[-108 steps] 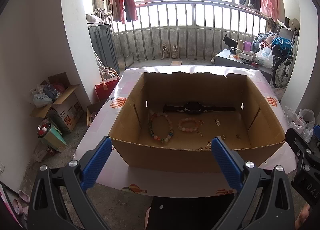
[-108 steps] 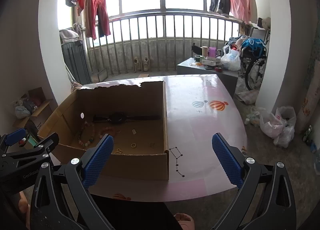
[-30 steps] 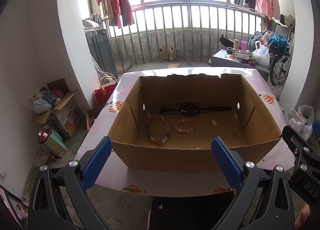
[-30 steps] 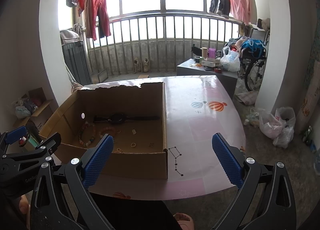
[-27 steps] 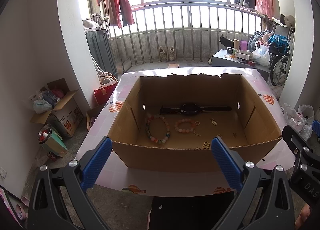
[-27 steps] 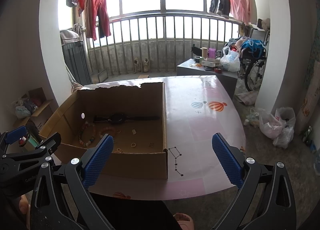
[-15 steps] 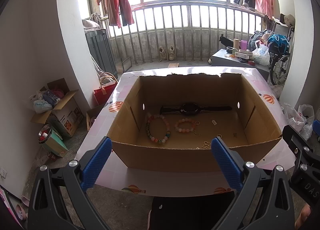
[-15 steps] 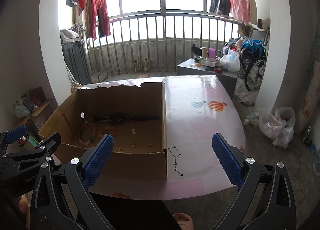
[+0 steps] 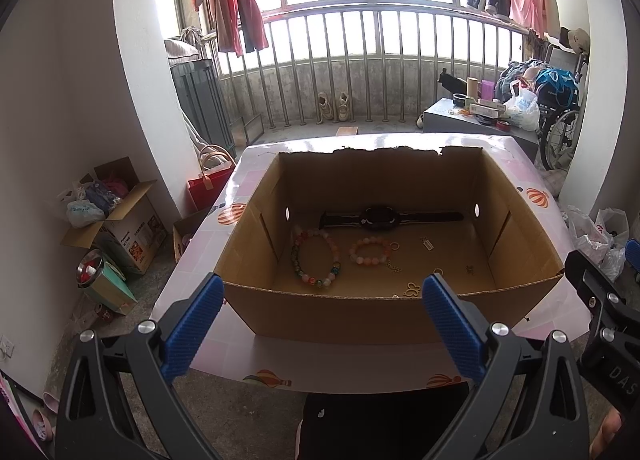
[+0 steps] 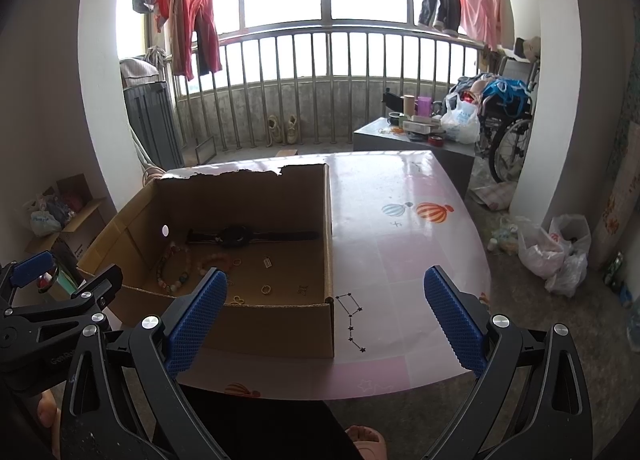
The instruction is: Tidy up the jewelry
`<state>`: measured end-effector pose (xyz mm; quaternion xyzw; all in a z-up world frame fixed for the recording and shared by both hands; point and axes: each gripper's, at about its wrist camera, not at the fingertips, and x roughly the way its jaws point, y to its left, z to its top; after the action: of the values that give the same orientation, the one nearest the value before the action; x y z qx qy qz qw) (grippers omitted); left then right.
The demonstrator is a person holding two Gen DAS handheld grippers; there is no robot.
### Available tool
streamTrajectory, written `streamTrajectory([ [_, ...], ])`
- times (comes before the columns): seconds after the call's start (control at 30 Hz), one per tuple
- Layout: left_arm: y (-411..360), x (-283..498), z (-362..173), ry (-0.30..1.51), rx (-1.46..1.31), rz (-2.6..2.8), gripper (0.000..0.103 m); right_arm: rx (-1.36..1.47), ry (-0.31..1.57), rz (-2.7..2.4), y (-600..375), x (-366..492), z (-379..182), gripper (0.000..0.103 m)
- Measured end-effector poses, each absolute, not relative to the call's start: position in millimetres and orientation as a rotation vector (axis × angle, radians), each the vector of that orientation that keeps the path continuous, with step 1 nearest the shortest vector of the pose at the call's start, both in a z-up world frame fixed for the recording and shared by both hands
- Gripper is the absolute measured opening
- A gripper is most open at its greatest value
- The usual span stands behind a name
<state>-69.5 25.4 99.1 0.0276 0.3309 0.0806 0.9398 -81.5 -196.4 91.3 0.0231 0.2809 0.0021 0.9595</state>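
While both tools hang short of the table's near edge, the left gripper (image 9: 320,302) has its jaws spread wide, holding and touching nothing; its fingers (image 9: 192,326) are black plastic faced with ribbed blue pads. The right gripper (image 10: 326,298) is likewise spread wide and empty, with the same blue ribbed pads (image 10: 454,318).

Jewelry lies on the floor of an open, corrugated cardboard box (image 9: 360,314) with a torn far rim, set on the glossy pink table (image 10: 400,260) printed with balloons. Left to right inside:
- large bracelet (image 9: 316,258) of round mixed-colour beads, near the left wall
- small bracelet (image 9: 371,252) of pale pink-orange beads, just beside it
- thin ring (image 9: 395,246), close to the small bracelet
- small rectangular tag (image 9: 427,243)
- gold butterfly charm (image 9: 413,290), near the front wall
- tiny dark charm (image 9: 469,269), shape unclear

A black watch (image 9: 380,217) lies flat along the back wall, strap stretched out straight.
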Motion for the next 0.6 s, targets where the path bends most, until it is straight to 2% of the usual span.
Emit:
streamTrajectory([
  [0.6, 24.8, -70.9, 97.5, 0.674, 0.074, 0.176, 0.098, 0.046, 0.569, 0.004, -195.9, -81.5, 91.3, 0.095],
])
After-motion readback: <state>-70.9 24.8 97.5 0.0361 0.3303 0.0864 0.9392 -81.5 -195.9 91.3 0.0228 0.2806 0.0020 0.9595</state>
